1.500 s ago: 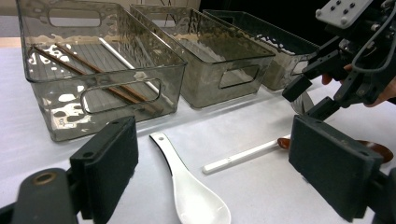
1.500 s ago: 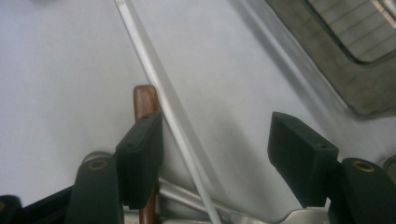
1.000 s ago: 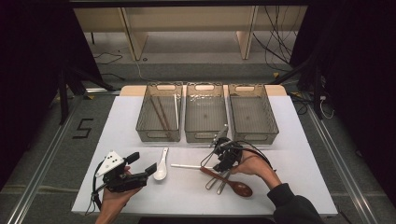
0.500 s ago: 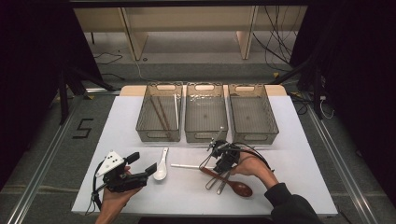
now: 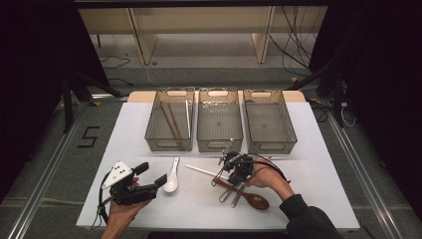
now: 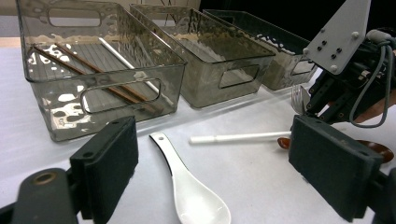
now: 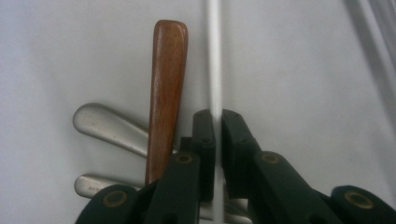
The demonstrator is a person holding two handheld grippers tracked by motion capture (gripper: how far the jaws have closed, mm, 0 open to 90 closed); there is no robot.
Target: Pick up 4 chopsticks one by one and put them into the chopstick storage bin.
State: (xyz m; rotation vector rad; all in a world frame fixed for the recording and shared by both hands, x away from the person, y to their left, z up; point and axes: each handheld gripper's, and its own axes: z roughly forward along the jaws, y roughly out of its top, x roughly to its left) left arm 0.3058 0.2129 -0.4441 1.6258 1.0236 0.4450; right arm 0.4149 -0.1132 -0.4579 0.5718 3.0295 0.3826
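A person sits at a white table [image 5: 308, 179] holding a two-jaw gripper in each hand. The right gripper [image 7: 217, 140] has just been closing, and its black pads now pinch a thin white stick [image 7: 214, 60], which runs straight out between them in the right gripper view. In the high view this right gripper [image 5: 238, 168] sits just in front of the middle one of three clear smoky plastic bins, the middle bin [image 5: 219, 144], and the white stick [image 5: 201, 171] lies on the table pointing from the gripper toward the left.

Just beside the stick lies a brown wooden spoon [image 5: 251, 199], its handle [image 7: 166, 88] next to the pinching jaws, resting across two silver metal utensil handles [image 7: 109, 126].

The left gripper [image 5: 149, 179] is held well to the left of the middle bin, near the table's front edge. Its jaws stand spread wide with nothing between them. A white ceramic soup spoon [image 6: 187, 191] lies on the table beyond those jaws.

The bin left of the middle bin, the left bin [image 5: 169, 142], holds brown chopsticks [image 6: 93, 77] and a white stick.
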